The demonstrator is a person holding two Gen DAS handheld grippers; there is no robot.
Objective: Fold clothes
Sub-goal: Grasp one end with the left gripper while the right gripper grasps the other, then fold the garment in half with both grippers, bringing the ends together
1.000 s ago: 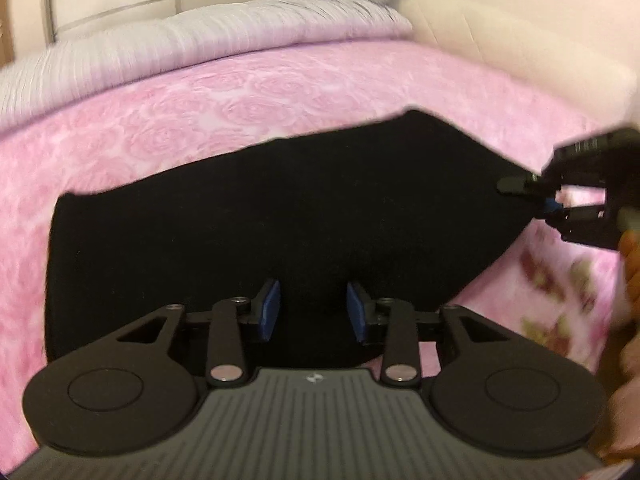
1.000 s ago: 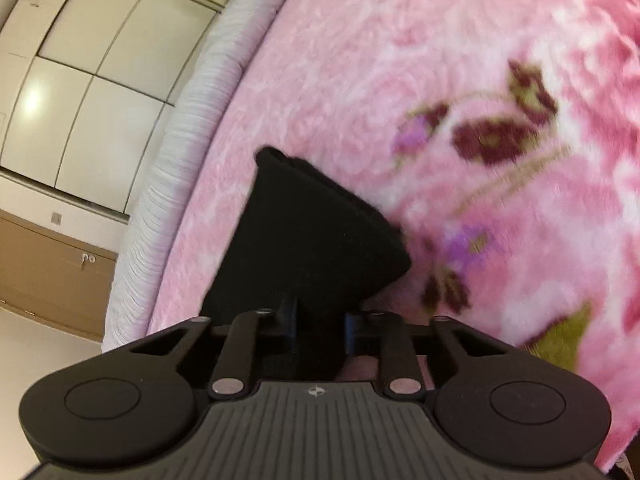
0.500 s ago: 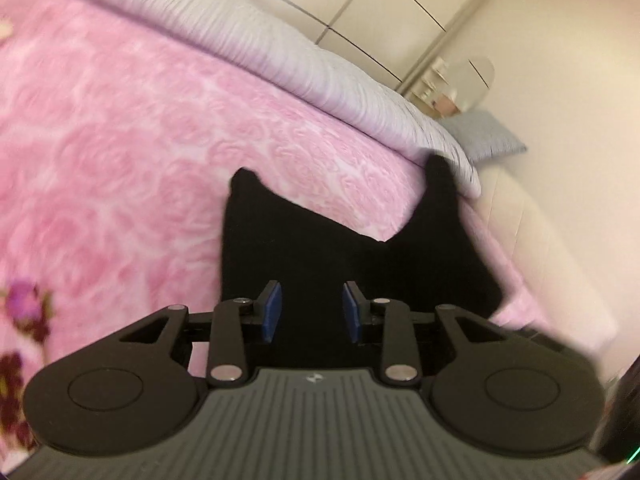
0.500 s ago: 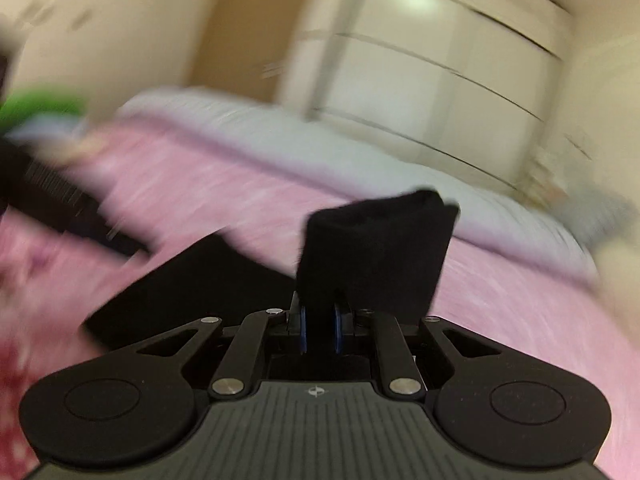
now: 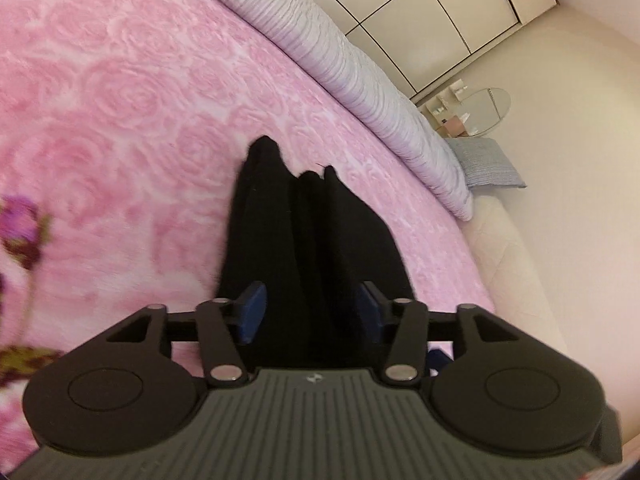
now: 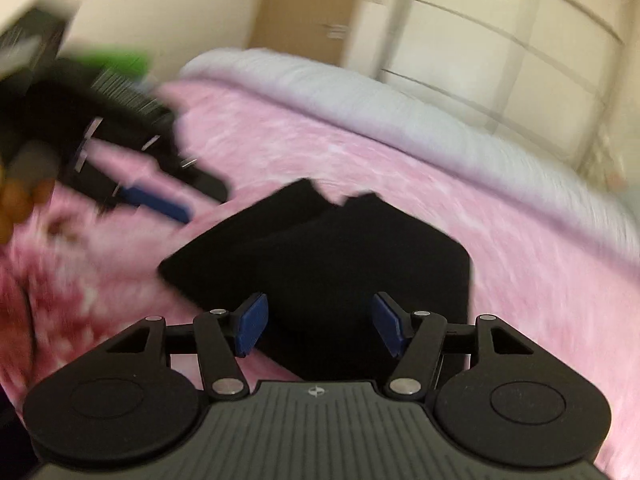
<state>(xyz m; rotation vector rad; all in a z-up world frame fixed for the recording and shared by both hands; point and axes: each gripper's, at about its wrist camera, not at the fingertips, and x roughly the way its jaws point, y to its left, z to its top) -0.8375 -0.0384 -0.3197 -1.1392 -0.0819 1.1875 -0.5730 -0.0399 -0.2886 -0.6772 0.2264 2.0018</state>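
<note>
Left wrist view: the left gripper [image 5: 310, 312] points down at a pink rose-patterned blanket [image 5: 120, 92]. A black garment [image 5: 304, 240] lies on the blanket, now doubled over into a long narrow shape with its layered edges showing at the far end. A second ago it lay spread wide and flat with this gripper closed on its near edge. The two blue pads [image 5: 251, 312] now stand apart and the jaws are opening. The cloth runs between the pads, but neither pad presses on it, so the hold looks released. A grey-striped bed edge [image 5: 340, 60], pale wardrobe doors [image 5: 440, 12] and a small pillow [image 5: 486, 162] sit beyond.

Right wrist view: the picture is blurred. The right gripper [image 6: 320, 328] faces the same black garment [image 6: 328, 248], which rests on the pink blanket [image 6: 520, 264] as a folded stack with two overlapping corners at its far side. Half a second ago this gripper held a raised flap pinched tight; now its jaws are opening, the blue pads wide apart with cloth lying below and between them, untouched. The left gripper [image 6: 160, 200] shows at upper left, smeared by motion, beside the garment's far-left corner, gripped by a person's hand [image 6: 16, 196].

Judged from this, one fold has just been laid and let go. The garment still looks long, so another fold probably follows.
</note>
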